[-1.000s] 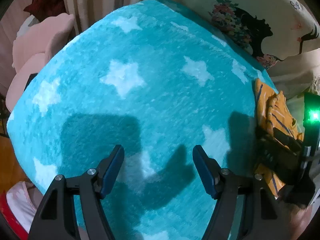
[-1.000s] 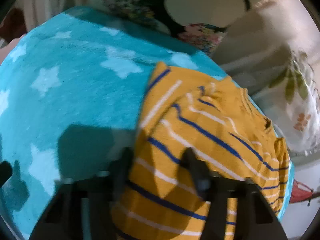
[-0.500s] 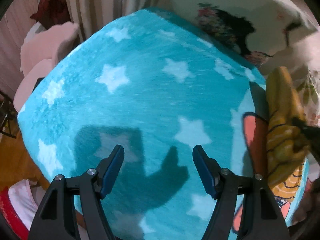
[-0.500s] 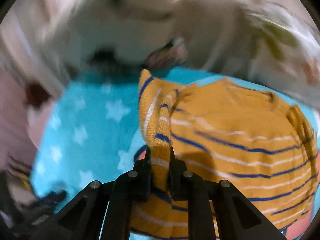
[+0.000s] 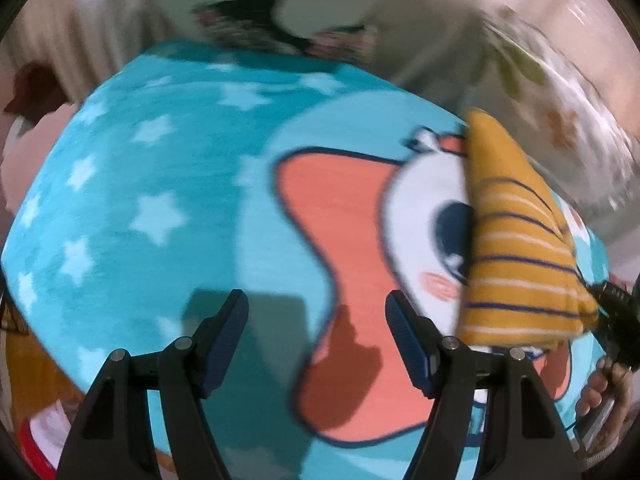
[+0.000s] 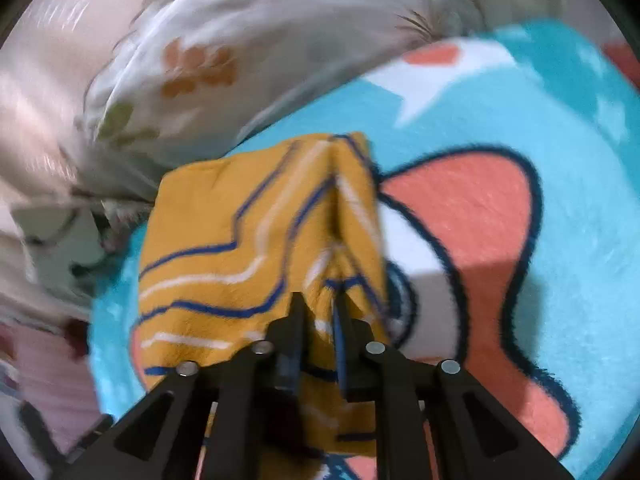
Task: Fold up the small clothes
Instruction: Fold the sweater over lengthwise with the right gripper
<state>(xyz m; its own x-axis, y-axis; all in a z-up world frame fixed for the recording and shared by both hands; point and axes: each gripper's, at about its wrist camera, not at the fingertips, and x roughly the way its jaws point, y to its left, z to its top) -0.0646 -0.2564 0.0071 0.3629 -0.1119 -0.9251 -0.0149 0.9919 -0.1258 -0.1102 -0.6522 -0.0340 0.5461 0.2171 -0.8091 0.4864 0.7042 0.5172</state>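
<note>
A small mustard-yellow garment with blue and white stripes [image 6: 248, 240] hangs folded over from my right gripper [image 6: 318, 308], whose jaws are shut on a pinched fold of it. It is lifted above a turquoise fleece blanket [image 6: 560, 240] with a cartoon print. In the left wrist view the same garment [image 5: 516, 248] hangs at the right, held by the right gripper [image 5: 612, 304]. My left gripper [image 5: 316, 320] is open and empty above the blanket [image 5: 160, 184], left of the garment.
White floral bedding [image 6: 192, 80] piles behind the blanket, also seen at the back right in the left wrist view [image 5: 540, 60]. Pink cushions [image 5: 28, 152] lie off the blanket's left edge. A hand [image 5: 600, 392] grips the right tool.
The right gripper shut on the garment and lifted it off the blanket, carrying it right. The left gripper swung right, so the cartoon print now shows. Both views are motion-blurred.
</note>
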